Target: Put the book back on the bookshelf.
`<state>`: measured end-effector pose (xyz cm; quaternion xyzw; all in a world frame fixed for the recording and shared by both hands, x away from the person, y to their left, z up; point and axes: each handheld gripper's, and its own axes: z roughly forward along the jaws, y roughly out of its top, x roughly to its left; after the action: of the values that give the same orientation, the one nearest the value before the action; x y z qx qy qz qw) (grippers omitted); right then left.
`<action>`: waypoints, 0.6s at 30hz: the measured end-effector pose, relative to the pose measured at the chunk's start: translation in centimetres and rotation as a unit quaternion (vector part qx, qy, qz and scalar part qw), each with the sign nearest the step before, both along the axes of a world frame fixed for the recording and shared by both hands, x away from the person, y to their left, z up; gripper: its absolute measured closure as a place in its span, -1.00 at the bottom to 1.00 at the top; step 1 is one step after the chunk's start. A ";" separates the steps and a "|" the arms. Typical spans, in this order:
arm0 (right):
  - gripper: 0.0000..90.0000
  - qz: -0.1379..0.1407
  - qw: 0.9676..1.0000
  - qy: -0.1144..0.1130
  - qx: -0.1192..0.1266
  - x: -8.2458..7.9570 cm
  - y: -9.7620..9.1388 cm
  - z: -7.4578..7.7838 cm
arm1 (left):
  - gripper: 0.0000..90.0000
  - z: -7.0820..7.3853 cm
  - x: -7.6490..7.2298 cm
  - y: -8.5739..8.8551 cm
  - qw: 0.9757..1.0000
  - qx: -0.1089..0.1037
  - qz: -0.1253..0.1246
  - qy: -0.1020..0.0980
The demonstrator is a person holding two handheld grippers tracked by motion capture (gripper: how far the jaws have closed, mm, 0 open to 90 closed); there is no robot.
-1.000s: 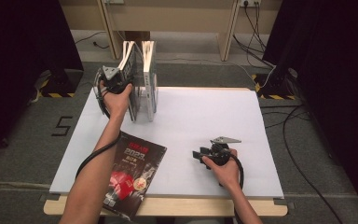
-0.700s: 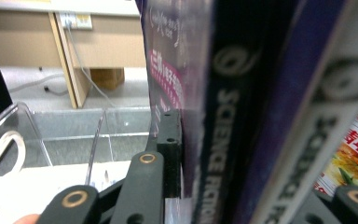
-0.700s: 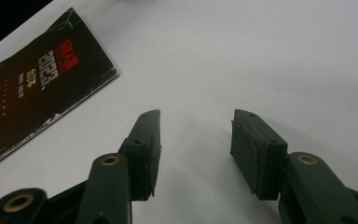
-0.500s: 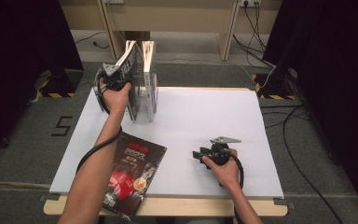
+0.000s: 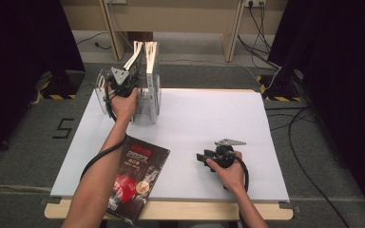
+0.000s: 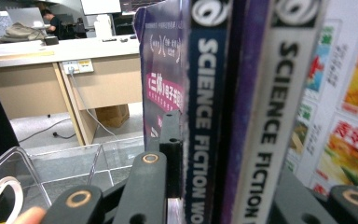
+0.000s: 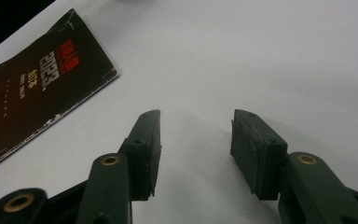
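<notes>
White table, broad and mostly bare. At its far left corner, clear rack with standing magazines upright in it, spines toward the left gripper. Jaws just been closing, now clamped across two spines at once, one pad flat against the dark-blue one.

Likely trouble:
- Two copies coming out where one may be wanted.
- Light rack dragged or tipped toward the table's left edge if pulled at a slant.
- Thin covers buckling or sliding apart under a squeeze on the spines alone.

Flat magazine overhanging the near edge, right under the left forearm, easily swept off. Right gripper resting on the table well apart, jaws spread, nothing between, too far off to steady the rack.
</notes>
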<state>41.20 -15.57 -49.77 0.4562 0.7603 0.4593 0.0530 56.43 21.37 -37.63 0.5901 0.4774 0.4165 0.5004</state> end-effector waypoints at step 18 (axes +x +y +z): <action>0.17 -0.003 1.000 -0.003 -0.002 -0.2 0.0 0.1 | 0.11 0.1 -1.3 1.0 0.997 -0.065 -0.023 0.032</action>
<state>41.05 -15.58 -49.68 0.4566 0.7600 0.4590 0.0574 55.09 22.32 -37.57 0.5801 0.5059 0.3538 0.5313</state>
